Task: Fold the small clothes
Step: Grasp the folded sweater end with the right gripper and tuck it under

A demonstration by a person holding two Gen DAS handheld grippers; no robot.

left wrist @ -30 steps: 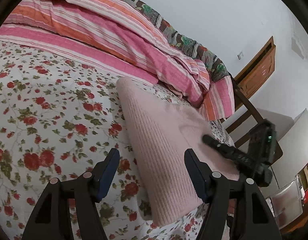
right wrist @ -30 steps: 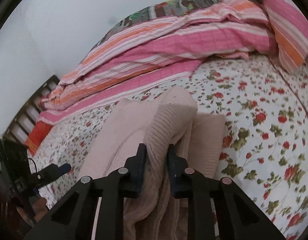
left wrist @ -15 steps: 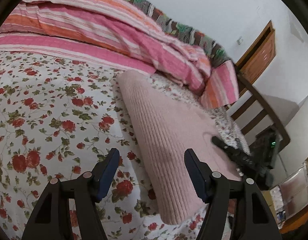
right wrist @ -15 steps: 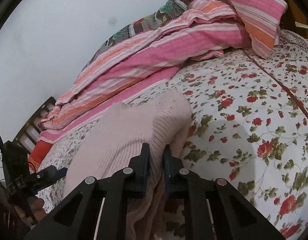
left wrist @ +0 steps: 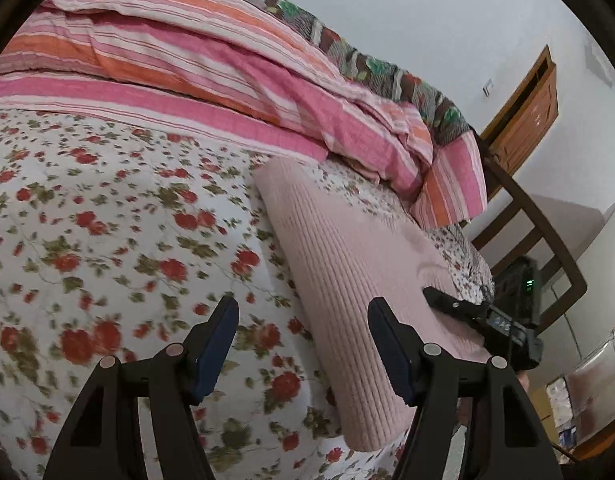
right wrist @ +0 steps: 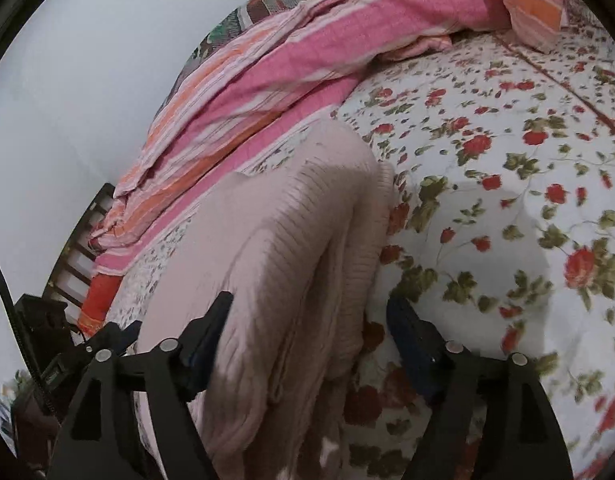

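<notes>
A pale pink ribbed knit garment (left wrist: 347,264) lies folded in a long strip on the floral bedsheet (left wrist: 107,220). My left gripper (left wrist: 303,344) is open and empty, just above the garment's left edge and the sheet. In the right wrist view the same garment (right wrist: 291,248) lies in stacked folds between my spread fingers. My right gripper (right wrist: 311,332) is open, its jaws wide on either side of the folds, holding nothing. The right gripper also shows in the left wrist view (left wrist: 479,316) at the garment's right edge.
A pink and orange striped quilt (left wrist: 227,68) is heaped along the far side of the bed. A wooden bed frame (left wrist: 547,248) and a wooden door (left wrist: 523,116) stand at the right. The bed's edge is near the garment's right side.
My right gripper was shut on a fold of the pink garment; it has opened wide and let it go, and the fold now lies flat. My left gripper stayed open and shifted slightly.
</notes>
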